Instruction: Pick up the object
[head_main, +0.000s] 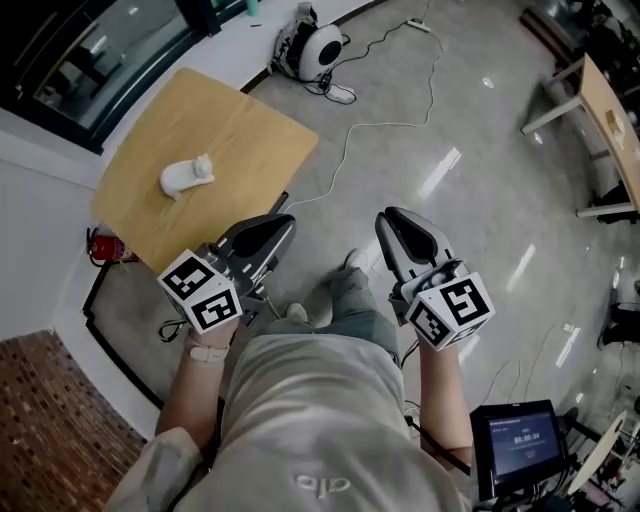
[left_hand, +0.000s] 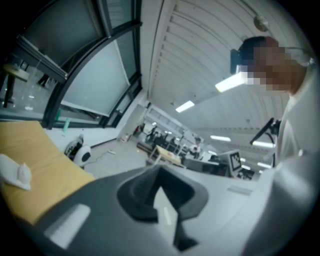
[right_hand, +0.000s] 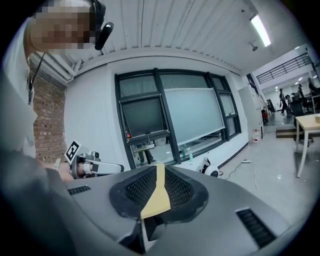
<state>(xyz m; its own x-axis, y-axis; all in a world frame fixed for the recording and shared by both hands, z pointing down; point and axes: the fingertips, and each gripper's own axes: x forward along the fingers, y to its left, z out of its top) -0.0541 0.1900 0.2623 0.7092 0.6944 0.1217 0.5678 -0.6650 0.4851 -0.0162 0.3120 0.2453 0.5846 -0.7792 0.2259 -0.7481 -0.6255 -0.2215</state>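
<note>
Starting closest to me: both grippers sit tucked in near the person's waist, side by side and pointing out ahead. The left hand-held gripper (head_main: 272, 228) has its jaws pressed together with nothing in them. The right hand-held gripper (head_main: 394, 224) is also closed and empty. The tan sliver in its seam looks to me like the table top beyond, not something pinched. My read is that this is just a carrying pose, jaws closed because there's nothing within reach yet.

Next out, ahead and to the left, is the wooden table (head_main: 245, 125), seen corner-on, with the left gripper's side nearer to it. The white object (head_main: 186, 177) sits around the middle of the top with bare wood all round it, well apart from both grippers. It's small and lumpy, maybe a soft toy, but I can't say for sure. Its long axis lies flat on the table, roughly diagonal in the head view, with a smaller knob at the upper-right end. In the left gripper view it shows at the far left edge (left_hand: 15, 172).

Furthest out, a cable (head_main: 385, 125) trails across the floor to a round white device (head_main: 318, 48) by the wall.
</note>
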